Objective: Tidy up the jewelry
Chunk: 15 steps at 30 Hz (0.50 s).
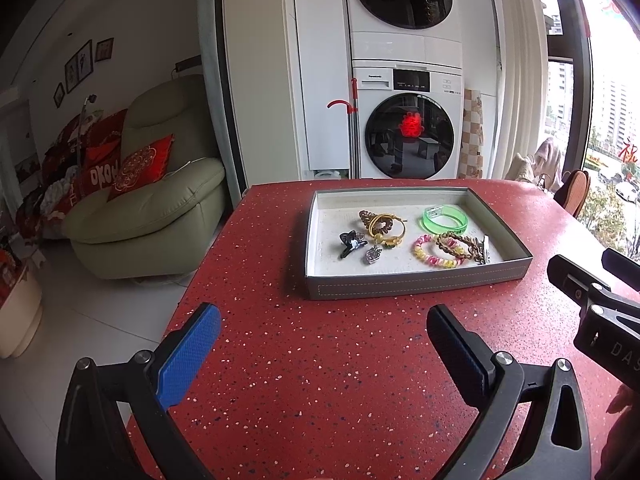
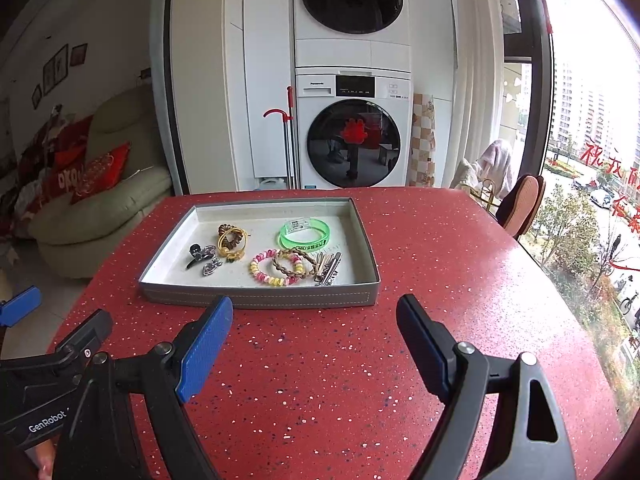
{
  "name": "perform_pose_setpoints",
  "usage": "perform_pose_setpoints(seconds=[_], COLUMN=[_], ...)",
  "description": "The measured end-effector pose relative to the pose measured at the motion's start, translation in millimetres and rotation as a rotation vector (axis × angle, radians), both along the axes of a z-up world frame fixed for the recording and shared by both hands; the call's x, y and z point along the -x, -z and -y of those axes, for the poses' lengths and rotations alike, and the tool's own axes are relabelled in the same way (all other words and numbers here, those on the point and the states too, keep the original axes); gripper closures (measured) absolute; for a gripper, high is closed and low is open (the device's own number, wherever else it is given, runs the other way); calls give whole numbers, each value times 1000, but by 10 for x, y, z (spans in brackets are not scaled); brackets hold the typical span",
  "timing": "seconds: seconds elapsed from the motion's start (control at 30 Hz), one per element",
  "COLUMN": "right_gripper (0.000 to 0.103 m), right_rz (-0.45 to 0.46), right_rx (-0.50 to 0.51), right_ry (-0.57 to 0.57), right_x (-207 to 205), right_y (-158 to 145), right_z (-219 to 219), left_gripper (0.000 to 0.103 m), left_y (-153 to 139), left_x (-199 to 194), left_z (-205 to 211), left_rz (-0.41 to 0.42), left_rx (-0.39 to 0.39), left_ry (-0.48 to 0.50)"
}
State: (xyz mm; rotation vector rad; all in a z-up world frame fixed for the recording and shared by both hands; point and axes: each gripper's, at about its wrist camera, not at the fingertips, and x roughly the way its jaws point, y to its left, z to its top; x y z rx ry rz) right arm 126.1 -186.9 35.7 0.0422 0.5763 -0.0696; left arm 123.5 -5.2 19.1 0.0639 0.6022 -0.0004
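A grey tray point(image 1: 416, 286) point(image 2: 260, 298) sits on the red speckled table point(image 1: 320, 360) point(image 2: 340, 380). Inside it lie a green bangle point(image 1: 445, 218) point(image 2: 305, 233), a pink-and-yellow coil bracelet point(image 1: 434, 253) point(image 2: 276, 268), a brown braided band point(image 1: 460, 245) point(image 2: 294, 264), silver clips point(image 1: 485, 250) point(image 2: 328, 266), a gold hoop with a brown hair tie point(image 1: 386, 227) point(image 2: 232, 238), a black claw clip point(image 1: 351, 243) point(image 2: 198, 255) and a small silver charm point(image 1: 372, 257) point(image 2: 211, 267). My left gripper point(image 1: 324, 328) hovers open short of the tray with nothing between its fingers. My right gripper point(image 2: 314, 328) is open and empty too, just before the tray's near wall.
The table's left edge drops to a white floor beside a green armchair point(image 1: 160, 200). Stacked washing machines point(image 1: 408, 136) stand beyond the far edge. A chair back point(image 2: 520, 204) and a large window lie to the right.
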Motion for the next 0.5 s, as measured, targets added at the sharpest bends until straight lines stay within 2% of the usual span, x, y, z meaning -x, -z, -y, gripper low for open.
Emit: perform_pose_setpoints(seconds=[0.5], right_gripper=[17], right_rz=[0], right_rx=[0], right_ry=[-1], right_x=[-1], right_y=[0], right_z=[6], left_gripper=[0], left_y=[-6], left_x=[-9], left_z=[-11], left_rz=[-1], left_rx=[-2], left_ry=[4])
